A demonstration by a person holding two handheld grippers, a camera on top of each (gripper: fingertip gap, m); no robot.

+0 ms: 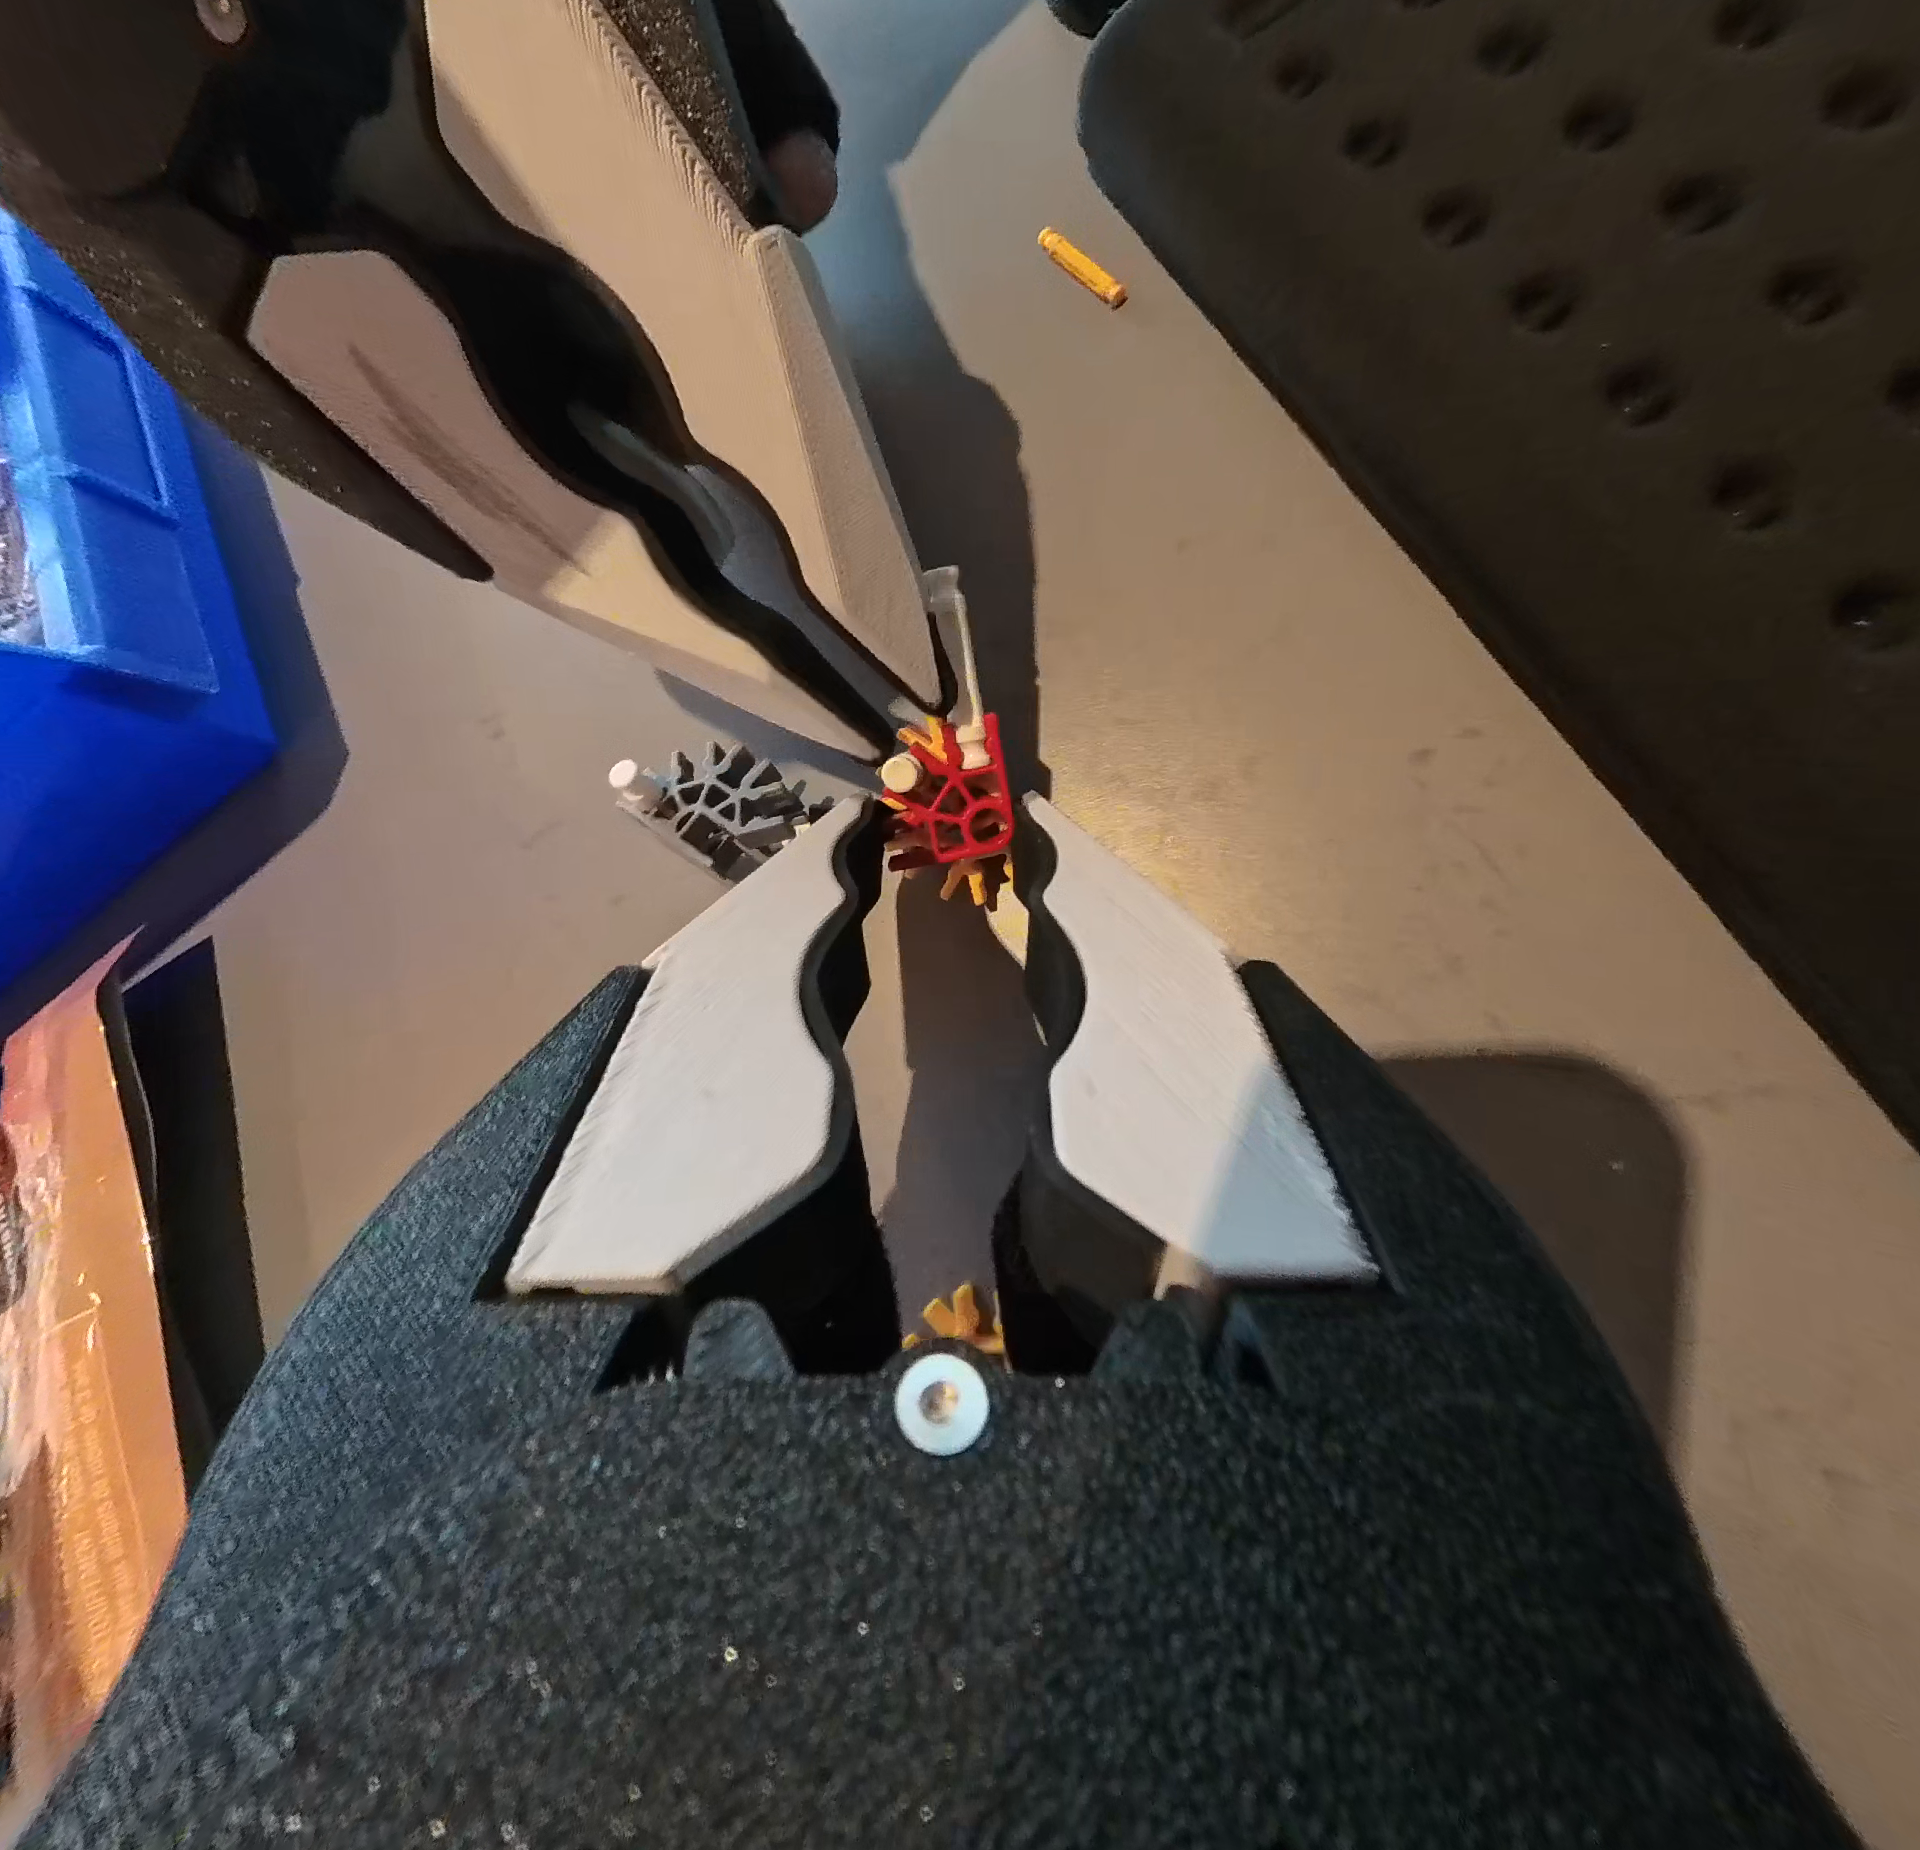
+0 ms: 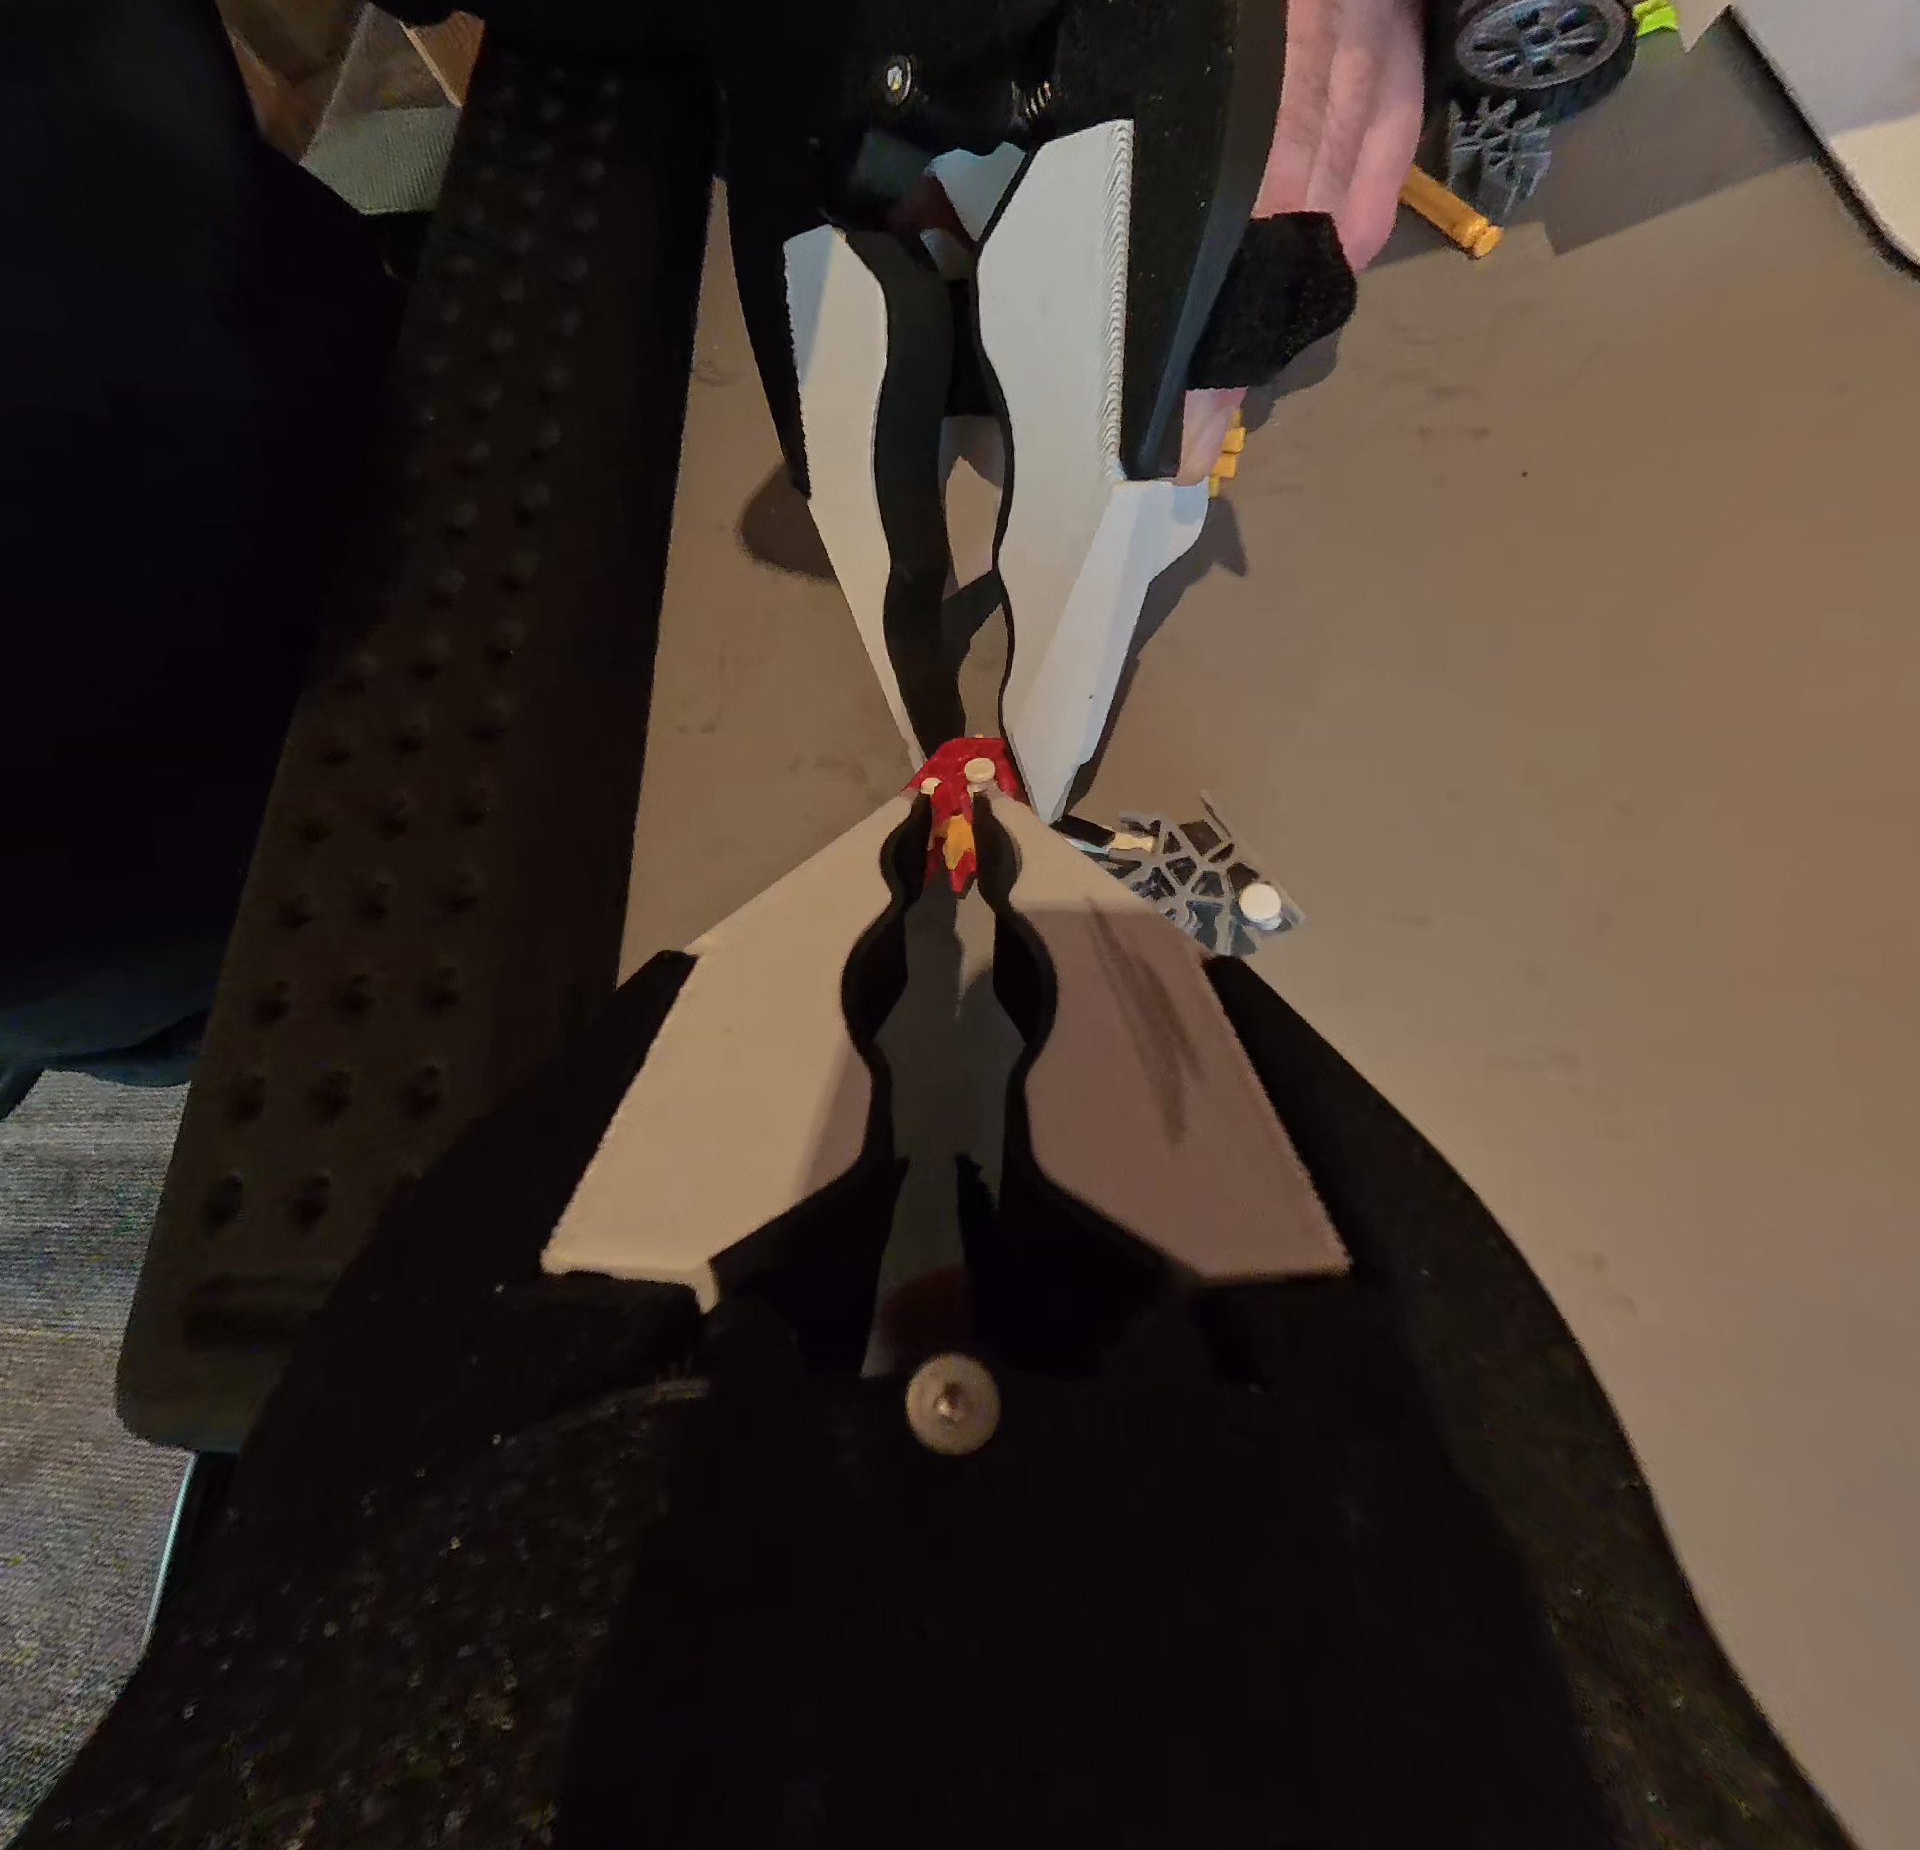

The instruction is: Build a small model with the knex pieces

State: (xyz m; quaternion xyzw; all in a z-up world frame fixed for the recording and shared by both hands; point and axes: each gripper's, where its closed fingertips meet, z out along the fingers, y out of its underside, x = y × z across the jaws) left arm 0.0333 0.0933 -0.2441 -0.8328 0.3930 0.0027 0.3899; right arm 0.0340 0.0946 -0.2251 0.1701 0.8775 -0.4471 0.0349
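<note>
A small build of a red connector (image 1: pixel 961 808) and a yellow connector (image 1: pixel 971 881) with short white rods is held just above the grey table. My left gripper (image 1: pixel 948 811) is closed on the red connector from both sides. My right gripper (image 1: pixel 920 725) comes in from the upper left, shut on the build's other side at the yellow part. In the right wrist view the right gripper (image 2: pixel 956 808) pinches the red and yellow piece (image 2: pixel 956 834), and the left gripper (image 2: pixel 987 777) meets it from above. A thin pale rod (image 1: pixel 961 647) sticks out of the red connector.
A grey connector with a white rod (image 1: pixel 727 803) lies beside the tips, also in the right wrist view (image 2: pixel 1184 875). A loose yellow rod (image 1: pixel 1081 268), a black perforated pad (image 1: pixel 1507 346), a blue bin (image 1: pixel 104 605), and a wheel (image 2: pixel 1543 34) surround them. Left and right tips are no more than a few centimetres apart.
</note>
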